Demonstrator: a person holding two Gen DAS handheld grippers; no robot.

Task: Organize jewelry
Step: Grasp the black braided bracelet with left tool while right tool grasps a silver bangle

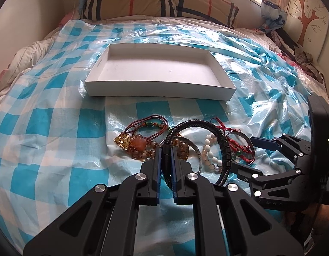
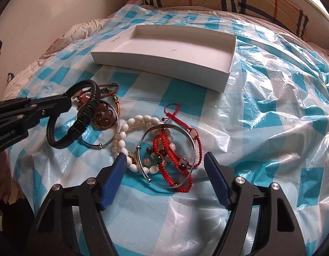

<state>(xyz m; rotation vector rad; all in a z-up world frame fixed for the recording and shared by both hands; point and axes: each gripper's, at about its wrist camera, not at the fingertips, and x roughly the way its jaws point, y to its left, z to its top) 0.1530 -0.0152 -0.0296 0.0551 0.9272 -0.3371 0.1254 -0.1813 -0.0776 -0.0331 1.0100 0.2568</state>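
Jewelry pile (image 2: 143, 136) on bedsheet (image 2: 260, 128), near empty box (image 2: 164, 49); left gripper (image 1: 166, 155) clamped on black bracelet (image 2: 79, 117); right gripper (image 2: 164, 166) spread wide over bangle (image 2: 166, 149); pickup step; next likely lift, carry to box.

Glossy crinkled blue-checked plastic sheet (image 2: 271, 117) covers the bed; matt white cardboard tray (image 2: 226, 72); braided black leather bracelet (image 2: 87, 106); shiny silver metal bangle (image 2: 193, 143).

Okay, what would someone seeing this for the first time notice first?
Probably the tangle of jewelry heaped on the blue checked plastic sheet, just ahead of the open right gripper. Next, the left gripper shut on a black braided bracelet, and the empty white box beyond the heap.
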